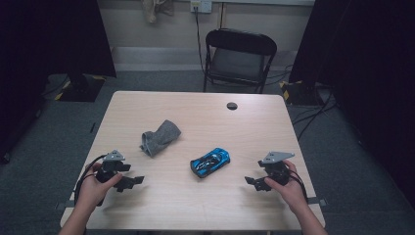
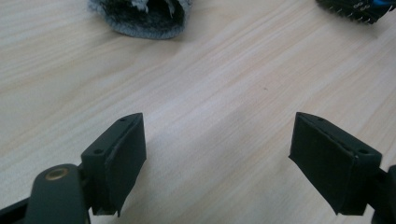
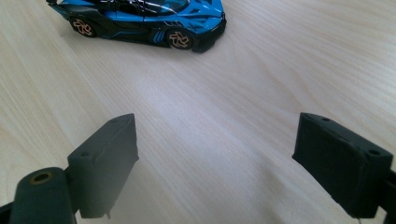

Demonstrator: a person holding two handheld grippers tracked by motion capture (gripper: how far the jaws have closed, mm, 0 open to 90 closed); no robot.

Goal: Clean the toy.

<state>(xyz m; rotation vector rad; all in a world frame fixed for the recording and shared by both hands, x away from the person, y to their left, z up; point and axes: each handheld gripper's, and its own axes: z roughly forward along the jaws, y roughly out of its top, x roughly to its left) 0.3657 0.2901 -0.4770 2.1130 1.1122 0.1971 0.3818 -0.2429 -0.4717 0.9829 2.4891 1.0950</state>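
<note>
Blue toy car (image 1: pixel 210 162) sits free on smooth wood; both the left gripper (image 1: pixel 131 181) and right gripper (image 1: pixel 252 182) hover spread and empty, so a clumsy pinch could roll it away.

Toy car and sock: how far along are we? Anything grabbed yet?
Nothing looks done yet. The blue toy car and grey sock lie apart on the table, untouched. Left claw and right claw are both open and empty, near the table's front edge, the right one facing the car. Every grasp and move is left.
</note>
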